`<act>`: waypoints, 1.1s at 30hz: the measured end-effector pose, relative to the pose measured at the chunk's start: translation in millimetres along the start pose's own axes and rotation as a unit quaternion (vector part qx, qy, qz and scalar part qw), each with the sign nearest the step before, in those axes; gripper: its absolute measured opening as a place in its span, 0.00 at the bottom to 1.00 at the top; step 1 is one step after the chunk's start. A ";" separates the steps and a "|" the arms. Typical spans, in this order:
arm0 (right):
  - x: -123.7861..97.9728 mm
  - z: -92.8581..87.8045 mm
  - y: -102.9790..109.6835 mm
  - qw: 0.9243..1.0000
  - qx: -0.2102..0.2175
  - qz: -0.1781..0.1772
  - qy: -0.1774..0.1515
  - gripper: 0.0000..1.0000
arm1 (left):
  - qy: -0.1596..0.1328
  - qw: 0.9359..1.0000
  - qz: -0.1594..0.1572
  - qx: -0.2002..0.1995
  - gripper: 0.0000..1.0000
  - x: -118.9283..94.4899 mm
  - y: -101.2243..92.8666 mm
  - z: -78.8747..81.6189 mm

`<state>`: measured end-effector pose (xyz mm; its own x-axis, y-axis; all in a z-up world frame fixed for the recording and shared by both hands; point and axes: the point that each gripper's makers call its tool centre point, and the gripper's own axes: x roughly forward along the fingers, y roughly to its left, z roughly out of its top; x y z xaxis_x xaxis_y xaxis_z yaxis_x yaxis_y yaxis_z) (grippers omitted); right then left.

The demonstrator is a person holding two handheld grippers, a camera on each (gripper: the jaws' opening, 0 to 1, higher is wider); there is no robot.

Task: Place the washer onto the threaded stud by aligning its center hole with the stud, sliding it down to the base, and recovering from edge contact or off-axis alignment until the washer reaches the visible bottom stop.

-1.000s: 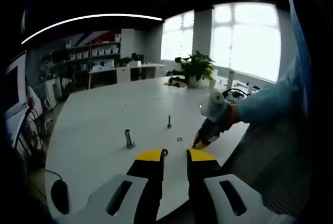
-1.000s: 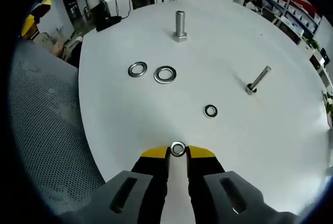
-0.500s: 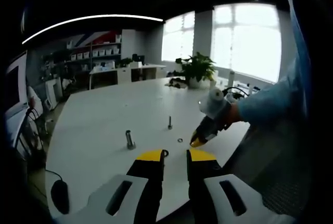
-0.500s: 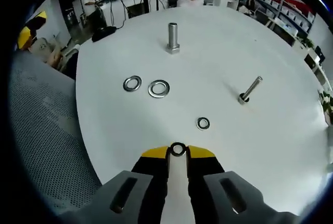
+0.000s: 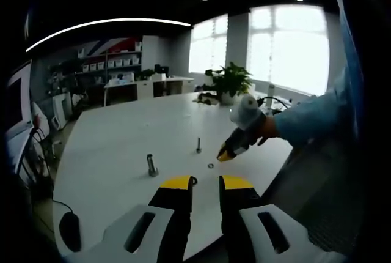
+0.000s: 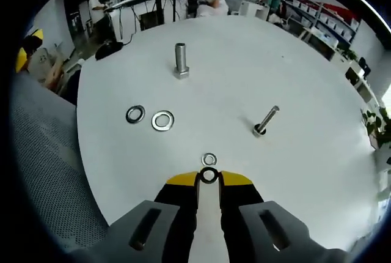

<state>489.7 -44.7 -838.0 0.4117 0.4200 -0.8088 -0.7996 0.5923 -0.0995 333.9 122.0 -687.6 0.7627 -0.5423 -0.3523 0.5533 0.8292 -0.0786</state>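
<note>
My right gripper (image 6: 208, 180) is shut on a small steel washer (image 6: 208, 170), held upright at the yellow jaw tips above the white table (image 6: 305, 171). A thin threaded stud (image 6: 266, 120) stands ahead and to the right of it. Further off to the left stands a thick stud (image 6: 179, 61). Another small washer (image 6: 209, 159) lies flat just ahead of the jaws. In the left gripper view, the right gripper (image 5: 225, 155) hovers just right of the thin stud (image 5: 198, 144). My left gripper (image 5: 206, 182) is open over the table's near edge.
Two larger washers (image 6: 135, 114) (image 6: 163, 120) lie side by side near the table's left edge. A mesh chair back (image 6: 43, 171) sits beyond that edge. In the left gripper view, a blue sleeve (image 5: 311, 122) reaches in from the right, and a potted plant (image 5: 231, 79) stands at the far side.
The right gripper has carried its washer forward over the table, closer to the thin stud and up to the loose small washer. The left gripper has stayed in place.
</note>
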 end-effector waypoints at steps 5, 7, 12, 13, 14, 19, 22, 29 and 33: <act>0.9 13.7 -13.9 1.000 0.002 -0.016 -0.014 0.14 | 0.002 1.000 -0.002 0.000 0.15 0.1 -0.3 -0.6; 1.6 18.1 -18.5 1.000 0.002 -0.021 -0.018 0.14 | 0.002 1.000 -0.002 0.000 0.15 0.2 -0.4 -0.7; 4.5 31.8 -31.1 0.999 0.005 -0.033 -0.028 0.14 | 0.002 1.000 -0.002 0.000 0.15 -0.1 -0.2 -0.8; 4.8 33.9 -32.6 0.999 0.003 -0.035 -0.029 0.14 | 0.002 1.000 -0.003 0.000 0.15 -0.1 -0.3 -0.8; 5.4 36.6 -35.3 0.999 0.000 -0.039 -0.031 0.14 | 0.002 1.000 -0.003 0.001 0.15 -0.2 -0.5 -1.0; 7.7 46.4 -45.7 0.998 0.001 -0.049 -0.037 0.14 | 0.002 1.000 -0.003 0.000 0.15 -0.7 0.5 -1.0; 9.0 53.0 -50.1 0.998 0.001 -0.054 -0.043 0.14 | 0.003 1.000 -0.003 0.000 0.15 -0.8 0.7 -1.4; 12.3 65.4 -62.8 0.997 -0.009 -0.065 -0.046 0.14 | 0.003 1.000 -0.006 -0.001 0.15 -0.8 1.3 -1.9; 17.0 67.3 -66.5 0.997 -0.011 -0.068 -0.038 0.14 | 0.001 1.000 -0.006 -0.001 0.15 -0.9 1.8 -1.4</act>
<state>579.3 -30.7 -806.2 0.5481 0.3892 -0.7403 -0.7435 0.6323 -0.2179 333.7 124.3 -688.7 0.7555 -0.5523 -0.3525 0.5617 0.8229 -0.0855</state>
